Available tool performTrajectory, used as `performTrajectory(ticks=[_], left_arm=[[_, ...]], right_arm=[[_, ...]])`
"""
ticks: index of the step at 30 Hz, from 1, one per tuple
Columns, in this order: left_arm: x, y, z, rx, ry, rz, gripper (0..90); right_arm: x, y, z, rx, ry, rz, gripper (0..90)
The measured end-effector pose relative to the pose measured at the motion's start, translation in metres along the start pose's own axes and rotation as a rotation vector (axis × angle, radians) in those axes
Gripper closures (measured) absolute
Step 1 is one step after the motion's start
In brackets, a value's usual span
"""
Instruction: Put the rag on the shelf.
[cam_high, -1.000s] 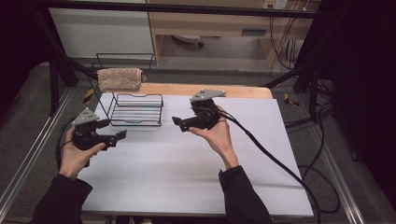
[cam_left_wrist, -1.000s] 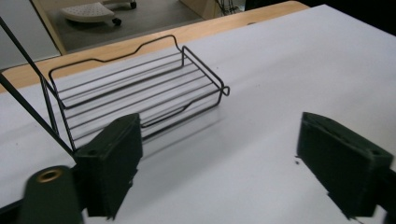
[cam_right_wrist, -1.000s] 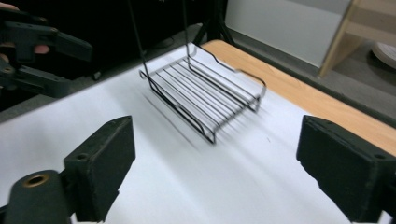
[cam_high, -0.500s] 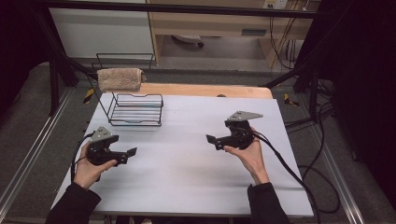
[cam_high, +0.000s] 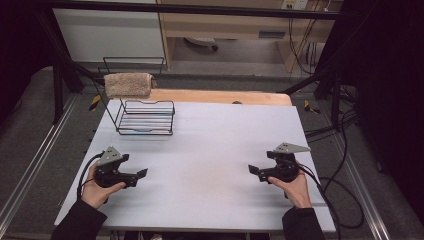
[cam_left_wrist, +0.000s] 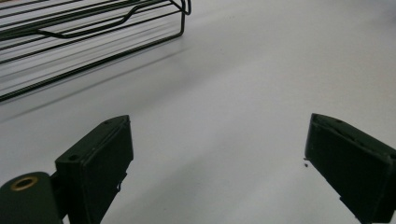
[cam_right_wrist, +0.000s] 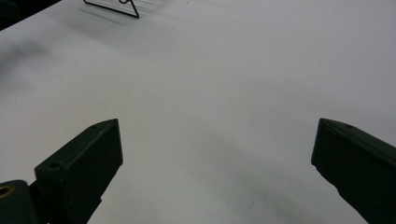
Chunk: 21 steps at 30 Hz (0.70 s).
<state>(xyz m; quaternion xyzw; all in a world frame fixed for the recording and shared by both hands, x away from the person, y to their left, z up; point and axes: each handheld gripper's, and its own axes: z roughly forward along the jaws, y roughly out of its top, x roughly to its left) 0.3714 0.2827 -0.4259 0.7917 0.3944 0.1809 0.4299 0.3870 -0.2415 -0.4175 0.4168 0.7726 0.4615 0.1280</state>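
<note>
Both hands low at near edge of counter (cam_high: 210, 150), left gripper (cam_high: 142, 173) and right gripper (cam_high: 253, 170) jaws apart, empty; towel (cam_high: 128, 84) draped on wire rack (cam_high: 145, 118) far left, apparently placed; next probably rest.

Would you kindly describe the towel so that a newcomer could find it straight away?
Start at the white table and look to its far left corner, where a black wire rack stands. The towel hangs folded over the rack's raised back rail. It is the one soft, beige, fluffy thing among bare black wires.
</note>
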Motion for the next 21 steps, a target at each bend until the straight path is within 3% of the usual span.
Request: performTrajectory(ticks=[10,14,21], left_arm=[[-0.004,-0.005,0.004,0.016,-0.01,0.021,7.7],[-0.005,-0.005,0.004,0.01,-0.013,0.025,7.7],[-0.004,-0.007,0.004,0.015,-0.016,0.023,7.7]], right_arm=[[-0.015,-0.033,-0.016,0.002,0.011,0.009,1.4],[-0.016,-0.037,-0.019,0.012,-0.002,-0.011,1.4],[-0.015,-0.042,-0.02,0.019,0.009,0.001,1.2]])
